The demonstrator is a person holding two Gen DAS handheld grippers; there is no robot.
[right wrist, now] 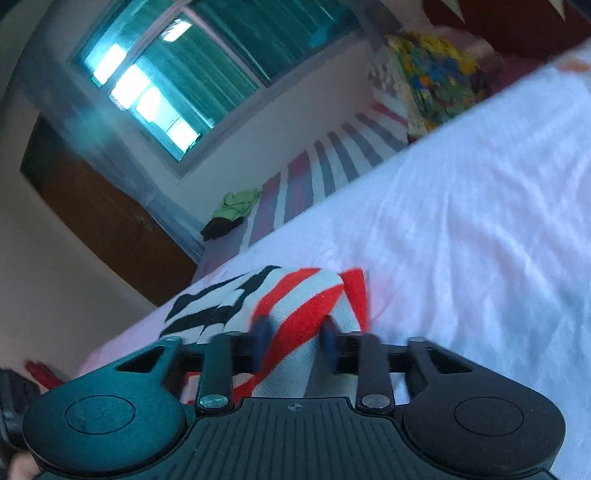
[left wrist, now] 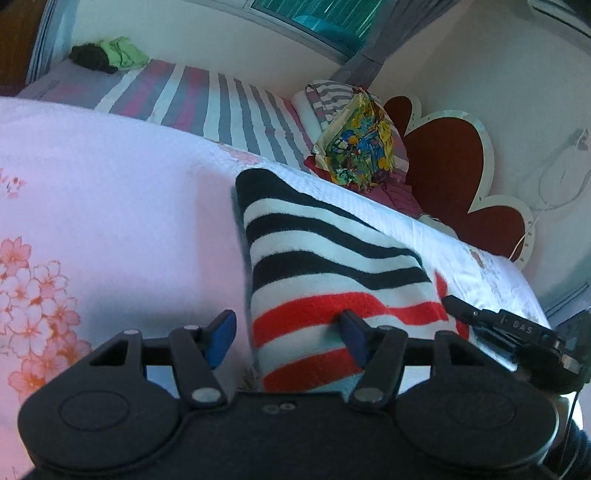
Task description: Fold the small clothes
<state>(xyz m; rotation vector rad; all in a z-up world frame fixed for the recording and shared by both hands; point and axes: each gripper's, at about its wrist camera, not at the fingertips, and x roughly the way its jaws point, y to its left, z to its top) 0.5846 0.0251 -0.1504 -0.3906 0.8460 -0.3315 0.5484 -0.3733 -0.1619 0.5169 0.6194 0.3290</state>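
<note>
Daylight enters through the green-curtained window, whose panes blow out to white glare in the right wrist view. The bedsheet below the window reads bright with a bluish-pink cast, its folds softly shaded. Motion blur smears that whole view, most around the striped garment. The left wrist view is sharper, though the sheet edge beside the garment is soft. Fisheye distortion bends the window frame and walls at both frames' edges.
</note>
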